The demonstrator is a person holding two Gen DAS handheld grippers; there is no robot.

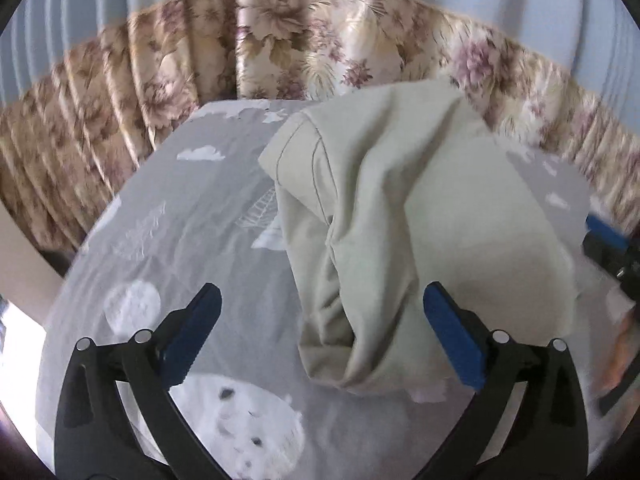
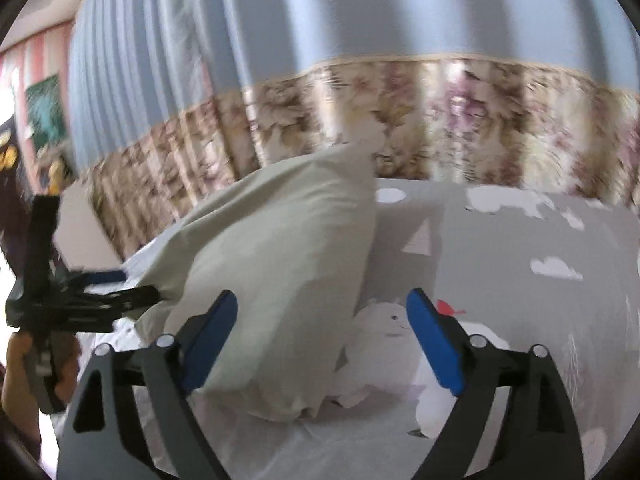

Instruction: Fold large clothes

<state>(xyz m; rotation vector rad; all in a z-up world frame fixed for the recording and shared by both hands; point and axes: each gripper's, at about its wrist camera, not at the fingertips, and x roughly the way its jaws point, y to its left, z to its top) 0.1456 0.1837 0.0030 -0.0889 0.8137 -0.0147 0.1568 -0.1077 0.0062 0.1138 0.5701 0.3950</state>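
A pale beige garment [image 1: 380, 208] lies bunched in a long heap on the grey printed bedsheet [image 1: 200, 208]. My left gripper [image 1: 322, 292] is open just above the heap's near end. The cloth sits between its blue pads [image 1: 192, 332], closer to the right one, and neither pad presses on it. In the right wrist view the same garment [image 2: 280, 248] runs away to the left. My right gripper [image 2: 323, 296] is open, with the heap's near end by its left pad [image 2: 208, 344]. The left gripper [image 2: 80, 300] and the hand holding it [image 2: 24, 360] show at that view's left edge.
The bedsheet [image 2: 500, 248] carries white clouds and bear figures. A blue curtain with a floral lower band [image 1: 300, 40] hangs close behind the bed's far edge. A striped wall with a picture [image 2: 44, 108] is at far left. The right gripper [image 1: 604, 236] shows at the left wrist view's right edge.
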